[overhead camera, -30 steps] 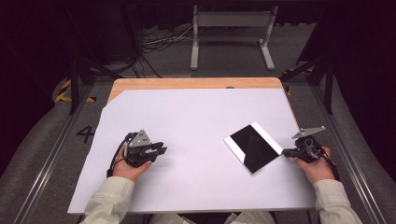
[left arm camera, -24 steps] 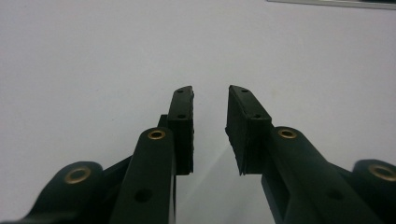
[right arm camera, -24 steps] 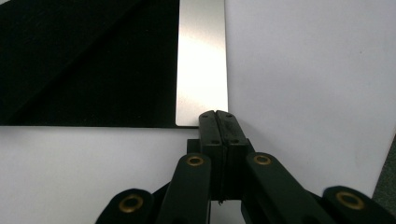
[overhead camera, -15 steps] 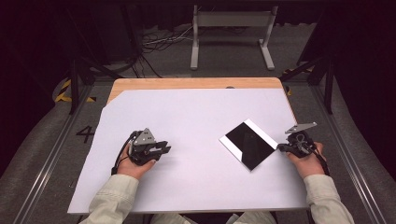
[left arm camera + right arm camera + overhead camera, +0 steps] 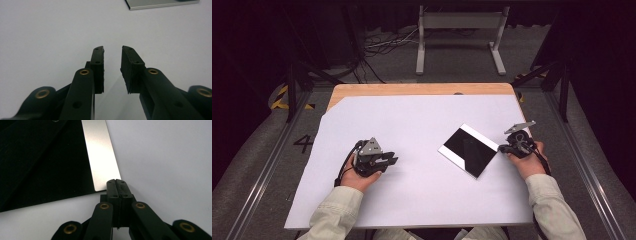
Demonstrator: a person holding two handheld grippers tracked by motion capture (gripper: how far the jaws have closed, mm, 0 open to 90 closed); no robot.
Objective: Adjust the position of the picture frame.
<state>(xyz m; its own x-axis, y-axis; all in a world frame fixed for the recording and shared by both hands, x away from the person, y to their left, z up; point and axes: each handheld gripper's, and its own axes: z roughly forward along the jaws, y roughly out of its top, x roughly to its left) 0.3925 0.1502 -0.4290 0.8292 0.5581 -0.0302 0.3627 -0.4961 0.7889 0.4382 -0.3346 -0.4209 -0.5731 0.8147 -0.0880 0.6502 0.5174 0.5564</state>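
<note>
A flat black panel (image 5: 469,150) with a silver border lies turned cornerwise on the white sheet, right of the table's middle. In the right gripper view its silver strip (image 5: 100,152) ends right at my right gripper (image 5: 116,181), whose jaws are shut with nothing between them. The tips sit against the panel's near corner. From above, the right gripper (image 5: 502,148) meets the panel's right corner. My left gripper (image 5: 393,160) rests at the left, pointing right, well apart from the panel. Its jaws (image 5: 112,48) stand open over bare sheet, and the panel's edge (image 5: 160,3) shows far ahead.
The white sheet (image 5: 412,120) covers a wooden table whose bare back edge (image 5: 412,89) shows. Beyond it stand a metal frame (image 5: 459,35) and cables on the dark floor. Rails run along both sides of the table.
My right gripper moved left and a little away from the person, and the black panel slid the same way ahead of it. The left gripper stayed put.
</note>
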